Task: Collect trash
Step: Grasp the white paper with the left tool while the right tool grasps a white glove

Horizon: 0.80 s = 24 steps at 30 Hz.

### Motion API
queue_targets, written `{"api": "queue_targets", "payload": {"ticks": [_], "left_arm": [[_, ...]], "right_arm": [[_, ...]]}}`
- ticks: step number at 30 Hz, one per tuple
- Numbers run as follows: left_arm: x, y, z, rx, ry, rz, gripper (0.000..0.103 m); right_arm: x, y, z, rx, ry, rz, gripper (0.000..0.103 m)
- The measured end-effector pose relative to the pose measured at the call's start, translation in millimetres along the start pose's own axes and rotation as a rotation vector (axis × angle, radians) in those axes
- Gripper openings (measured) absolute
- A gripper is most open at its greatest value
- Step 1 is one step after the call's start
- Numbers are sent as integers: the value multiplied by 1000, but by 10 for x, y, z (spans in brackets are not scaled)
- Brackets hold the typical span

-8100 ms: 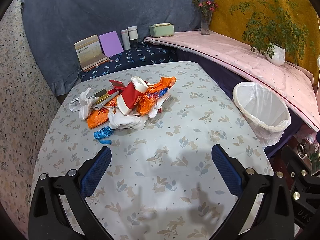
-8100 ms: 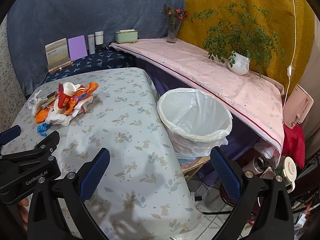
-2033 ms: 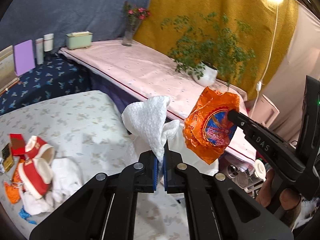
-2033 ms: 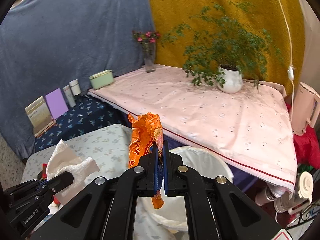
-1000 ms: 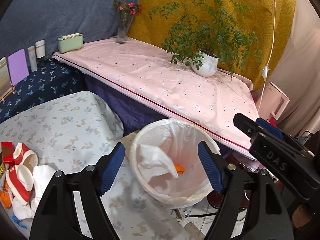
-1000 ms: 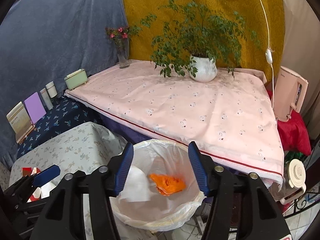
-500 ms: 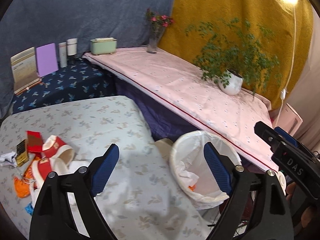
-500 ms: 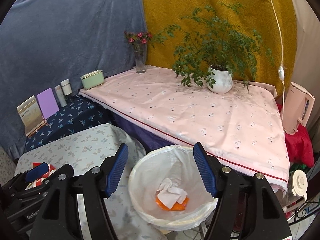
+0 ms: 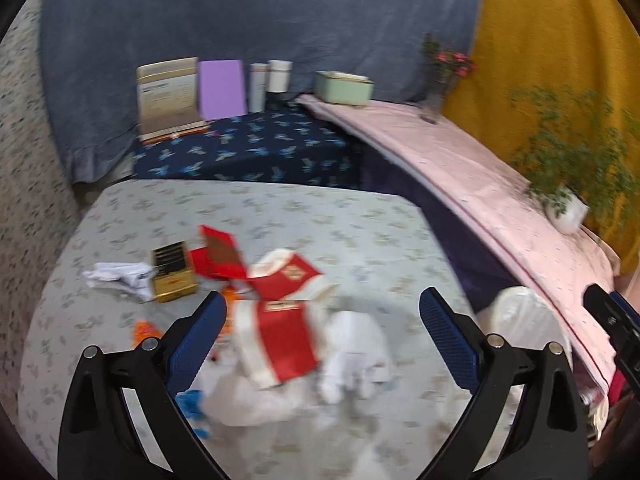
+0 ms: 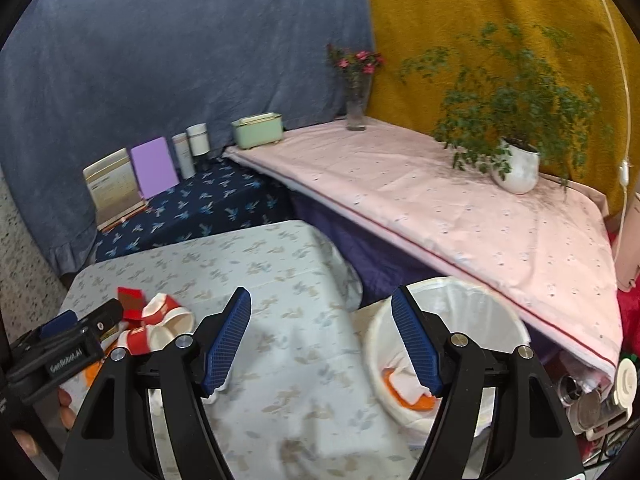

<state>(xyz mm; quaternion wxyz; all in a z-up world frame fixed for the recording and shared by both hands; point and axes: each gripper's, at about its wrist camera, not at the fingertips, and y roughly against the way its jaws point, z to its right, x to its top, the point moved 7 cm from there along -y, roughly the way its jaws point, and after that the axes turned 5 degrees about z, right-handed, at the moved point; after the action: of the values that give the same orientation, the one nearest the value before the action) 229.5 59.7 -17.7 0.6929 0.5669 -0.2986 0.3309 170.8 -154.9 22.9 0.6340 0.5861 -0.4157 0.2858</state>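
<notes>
Your left gripper [image 9: 320, 320] was spread wide, blue ribbed pads apart w/ nothing between them, hovering over the trash pile [image 9: 280, 332] on the floral-print table [image 9: 360, 232]. View was motion-blurred. At the pile's centre lay 2 crushed red-and-white paper cups [image 9: 280, 320]. Just right of the cups sat a soft white crumpled tissue [image 9: 352, 356]. Left of the cups: a small boxy gold carton [image 9: 174, 272] and, beyond it, a wrinkled white wrapper [image 9: 116, 276]. Behind the cups lay a flat red card [image 9: 218, 254]; in front, orange foil bits [image 9: 144, 328] and blue scraps [image 9: 192, 404].

Your right gripper [image 10: 322, 340] was also released, jaws wide, holding nothing. It hung between the table edge and the round bin [image 10: 452, 344], lined w/ thin white plastic, which stood right of the table, well apart from the cups. Inside the bin lay an orange wrapper [image 10: 416, 400] w/ a white tissue [image 10: 408, 386] on top.
</notes>
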Motion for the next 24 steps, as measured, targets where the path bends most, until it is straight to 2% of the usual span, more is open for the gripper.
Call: {"api": "queue_targets", "payload": {"ticks": [4, 8, 15, 19, 24], "left_arm": [[-11, -72, -531, 104, 57, -21, 93], [-43, -155, -1131, 199, 171, -57, 93], [-130, -336, -1899, 300, 355, -125, 93], [-154, -492, -2165, 328, 405, -153, 92], [-155, -706, -2372, 325, 457, -185, 89]], "right_arm": [[-66, -62, -337, 45, 19, -17, 70], [-154, -147, -646, 84, 37, -41, 70], [-381, -360, -1040, 124, 50, -102, 70], [-529, -529, -1189, 132, 49, -143, 70], [-663, -694, -1285, 126, 58, -181, 70]]}}
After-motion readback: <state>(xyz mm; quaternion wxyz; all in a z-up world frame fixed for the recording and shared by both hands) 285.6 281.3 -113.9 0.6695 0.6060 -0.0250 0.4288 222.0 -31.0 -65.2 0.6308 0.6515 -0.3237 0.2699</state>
